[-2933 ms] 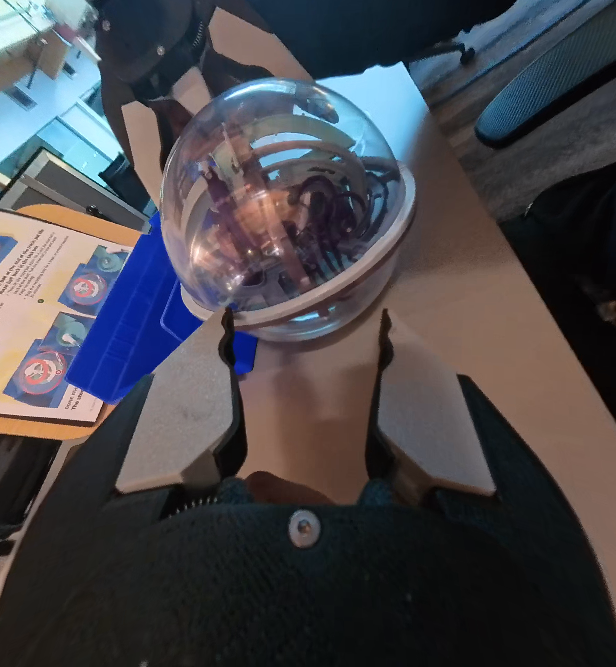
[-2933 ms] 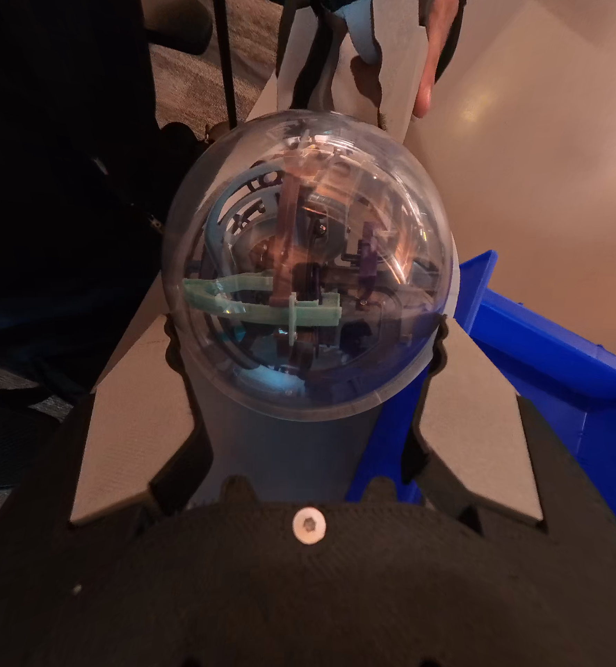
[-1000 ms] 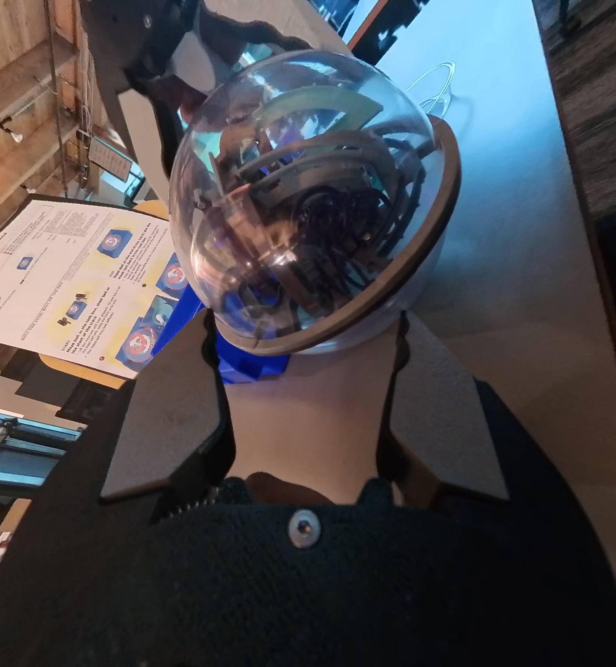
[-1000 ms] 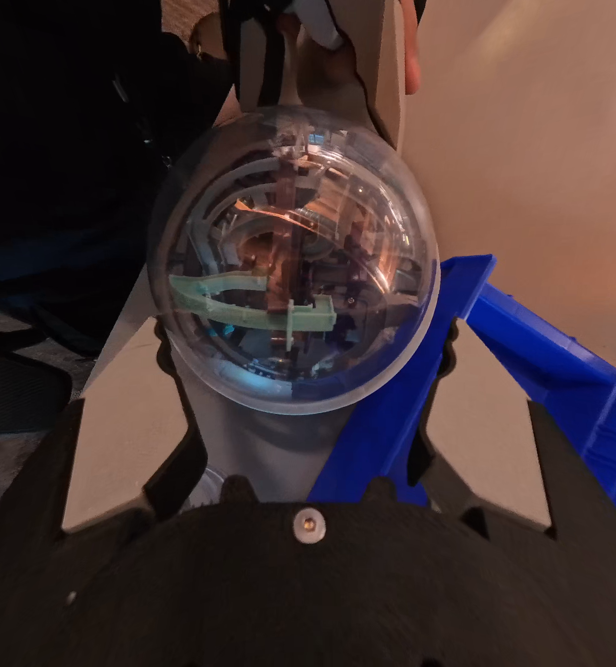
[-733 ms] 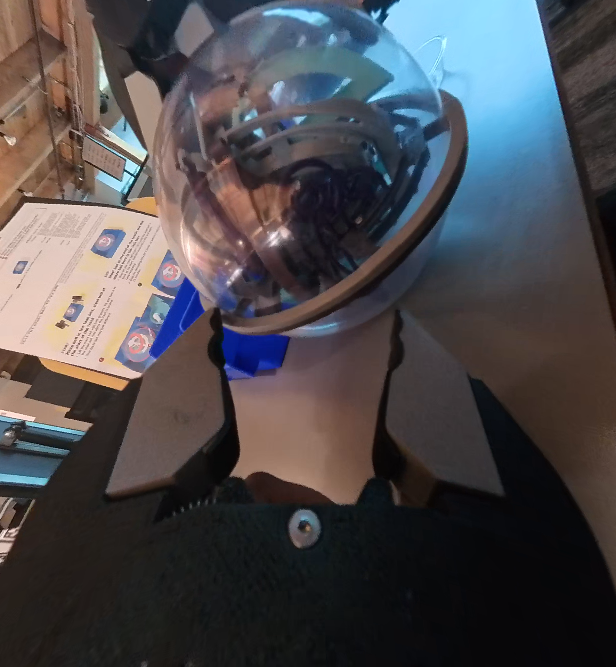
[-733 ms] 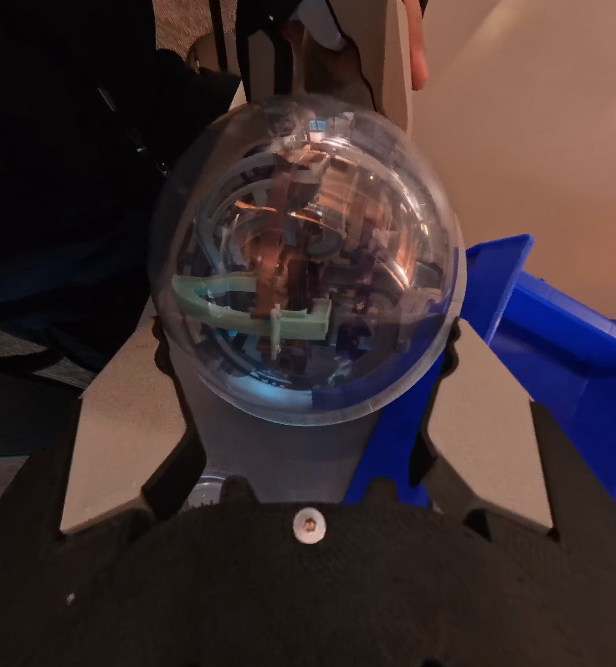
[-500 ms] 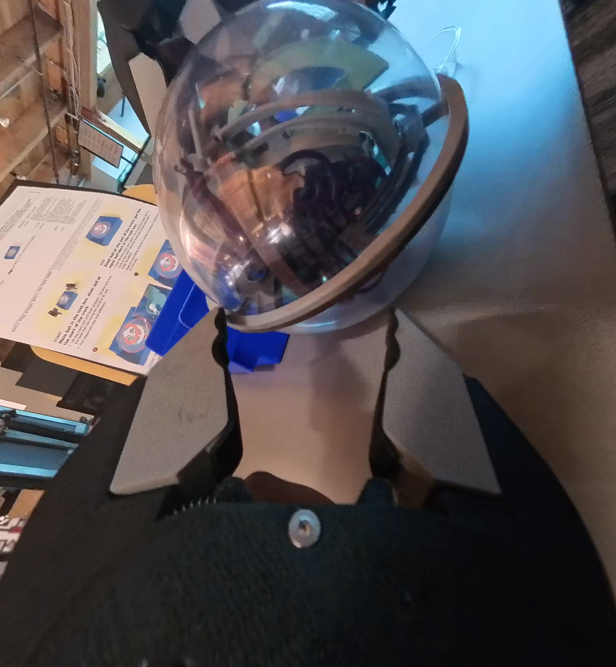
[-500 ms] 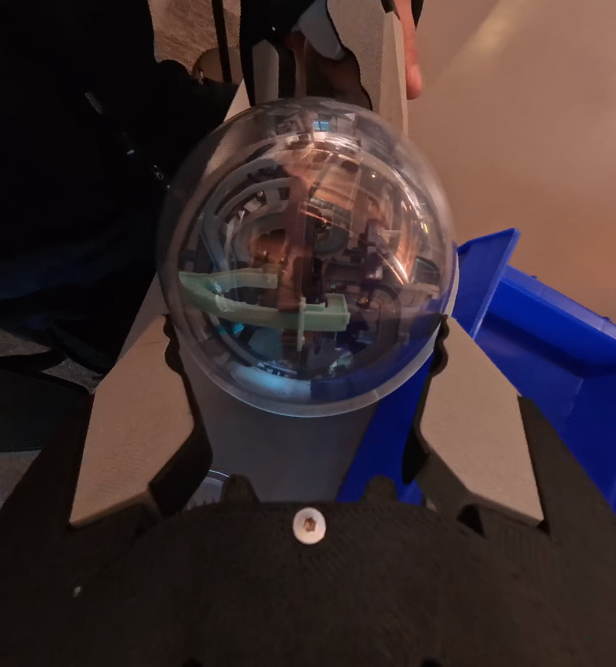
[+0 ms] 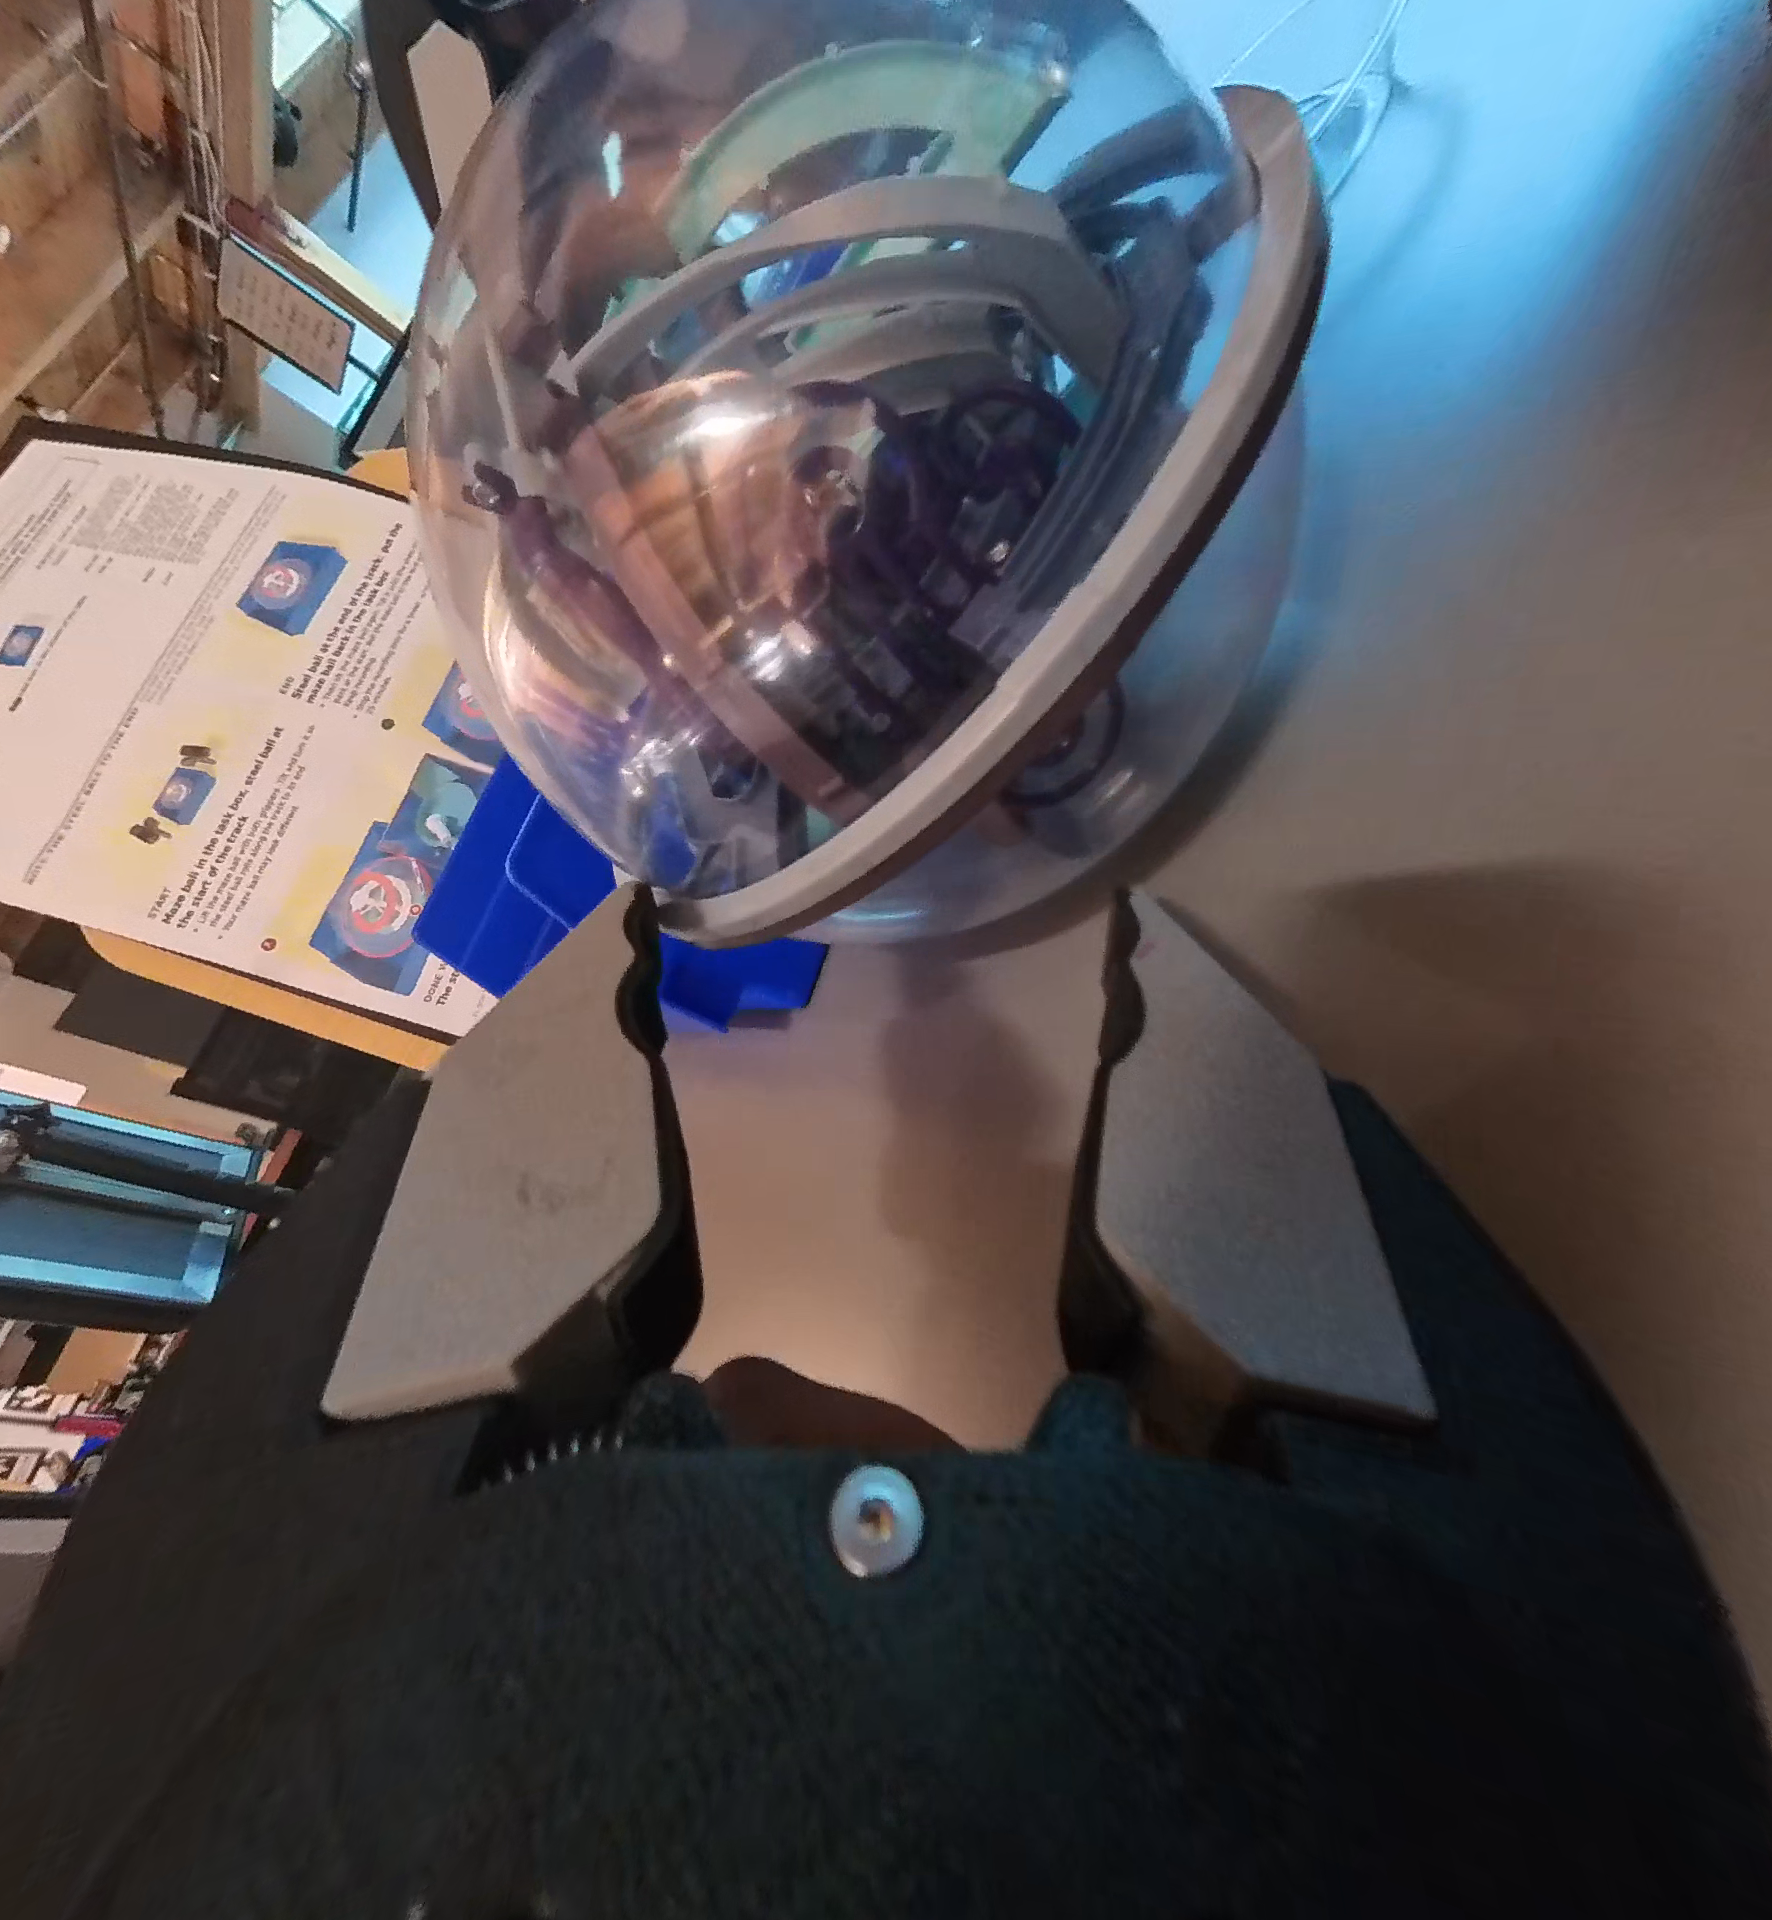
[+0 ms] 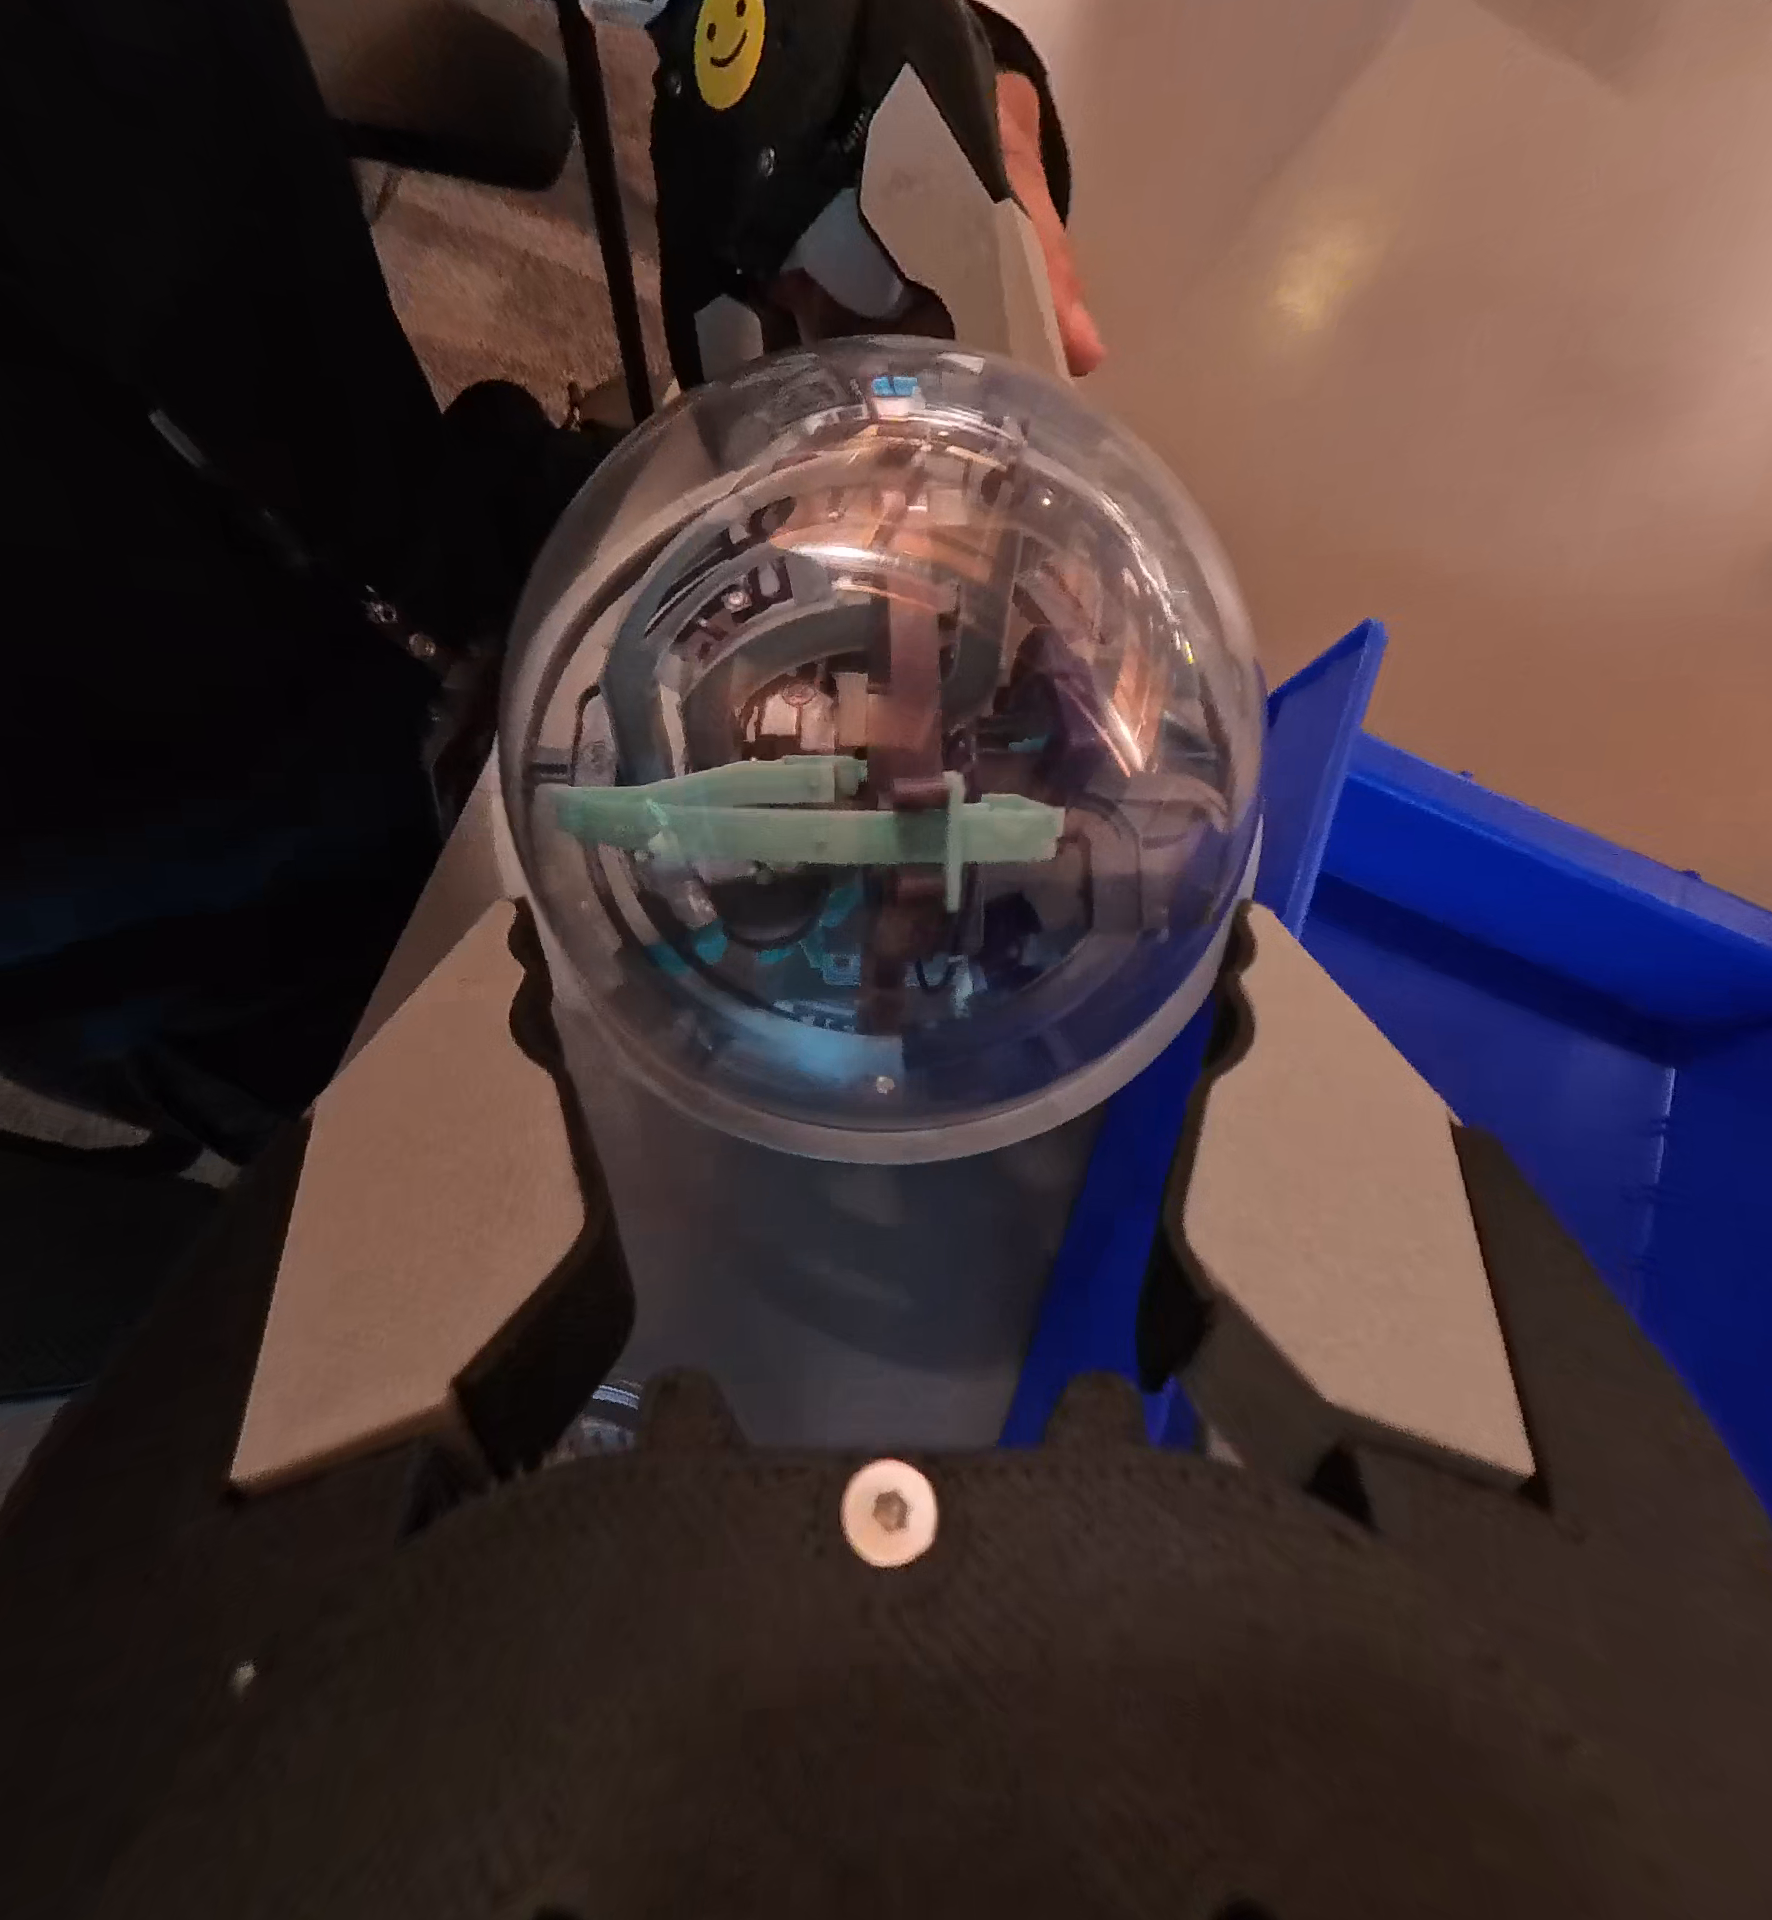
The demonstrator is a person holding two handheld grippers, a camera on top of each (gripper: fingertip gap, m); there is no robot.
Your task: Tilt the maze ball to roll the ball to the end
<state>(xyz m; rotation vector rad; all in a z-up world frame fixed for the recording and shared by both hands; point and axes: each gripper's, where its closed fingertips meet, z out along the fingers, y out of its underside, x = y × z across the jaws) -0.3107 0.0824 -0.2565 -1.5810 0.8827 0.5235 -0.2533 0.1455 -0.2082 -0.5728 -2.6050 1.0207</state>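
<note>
The maze ball [image 9: 861,468] is a clear sphere with a grey ring around its middle and grey, green and purple tracks inside. It is held tilted above the table between my two grippers. My left gripper [image 9: 877,914] presses its fingertips [image 9: 638,925] on the ball's underside, at the ring. In the right wrist view the ball [image 10: 882,748] fills the middle. My right gripper [image 10: 877,935] clasps its lower half, with both pads [image 10: 534,956] against the shell. The left gripper and a hand [image 10: 1048,208] show behind the ball. I cannot make out the small ball inside.
A blue bin [image 9: 539,914] stands under and beside the ball, and it also shows at the right of the right wrist view [image 10: 1588,987]. A printed instruction sheet [image 9: 134,675] lies at the left. The beige table [image 9: 1536,1039] runs on to the right. A person's dark clothing [image 10: 134,520] is at the left.
The ball has been lifted off the table and tilted, its ring now steeper. Both grippers' fingers have drawn in a little against it.
</note>
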